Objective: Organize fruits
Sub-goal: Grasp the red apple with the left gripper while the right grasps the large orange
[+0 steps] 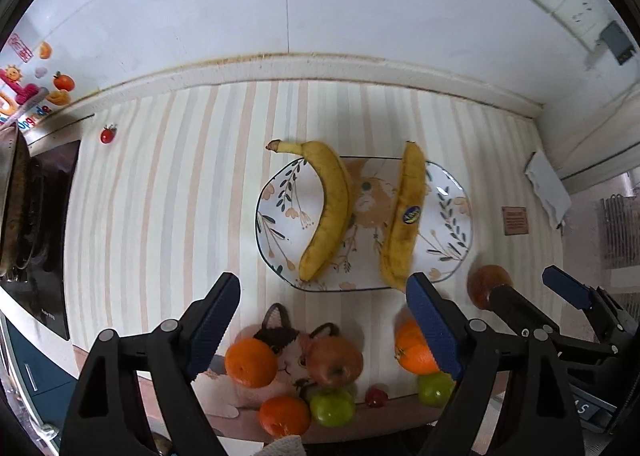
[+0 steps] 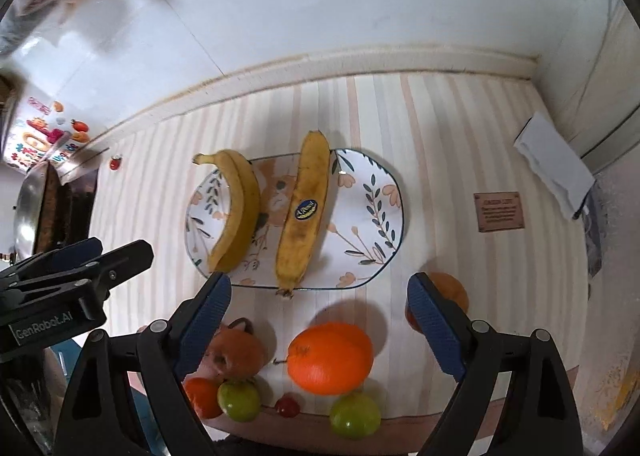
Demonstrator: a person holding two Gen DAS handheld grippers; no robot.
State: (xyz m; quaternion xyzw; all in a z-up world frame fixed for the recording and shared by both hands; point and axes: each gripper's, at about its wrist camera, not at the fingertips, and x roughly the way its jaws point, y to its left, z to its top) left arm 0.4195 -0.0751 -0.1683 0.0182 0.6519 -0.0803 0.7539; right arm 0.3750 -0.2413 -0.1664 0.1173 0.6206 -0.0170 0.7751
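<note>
From the left wrist, the left gripper point(image 1: 320, 320) hangs over the striped counter with its jaws apart and nothing between them; beyond it the floral plate point(image 1: 452, 192) already carries two bananas, the curved banana point(image 1: 326, 212) and the stickered banana point(image 1: 406, 216). Nearer the counter's front edge lie an orange point(image 1: 250, 362), an apple point(image 1: 336, 362), a second orange point(image 1: 284, 416), a green fruit point(image 1: 332, 408) and a small red fruit point(image 1: 376, 396), all loose. From the right wrist, the right gripper point(image 2: 320, 320) is likewise spread and empty, above a large orange point(image 2: 330, 358) with another green fruit point(image 2: 354, 414) just beside it. So the bananas look sorted, while the round fruits appear still ungrouped, which is probably most of the job left
</note>
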